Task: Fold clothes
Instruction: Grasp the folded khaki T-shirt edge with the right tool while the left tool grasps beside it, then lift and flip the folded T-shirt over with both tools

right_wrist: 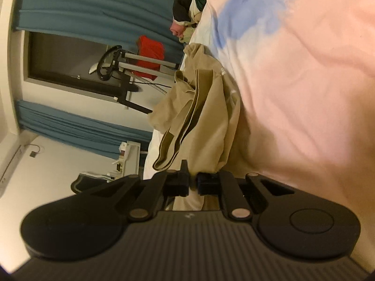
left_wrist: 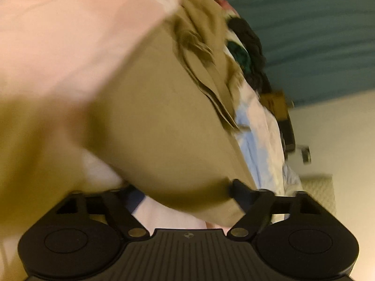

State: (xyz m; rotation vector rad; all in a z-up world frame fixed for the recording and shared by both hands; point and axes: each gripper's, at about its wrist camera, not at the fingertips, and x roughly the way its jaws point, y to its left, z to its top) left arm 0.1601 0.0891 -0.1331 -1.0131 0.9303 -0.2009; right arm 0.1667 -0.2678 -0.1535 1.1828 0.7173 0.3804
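Right wrist: tilted hand-held gripper (right_wrist: 193, 183) pinching khaki garment (right_wrist: 211, 126).

On my far left hang teal curtains (right_wrist: 93, 2); a dark window (right_wrist: 70, 56) sits between them, an office chair (right_wrist: 112, 63) in front.

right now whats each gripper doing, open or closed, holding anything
Left gripper: jaws wide apart, open; the tan garment drapes between them, not pinched.
Right gripper: closed on the tan garment, pinching its edge.
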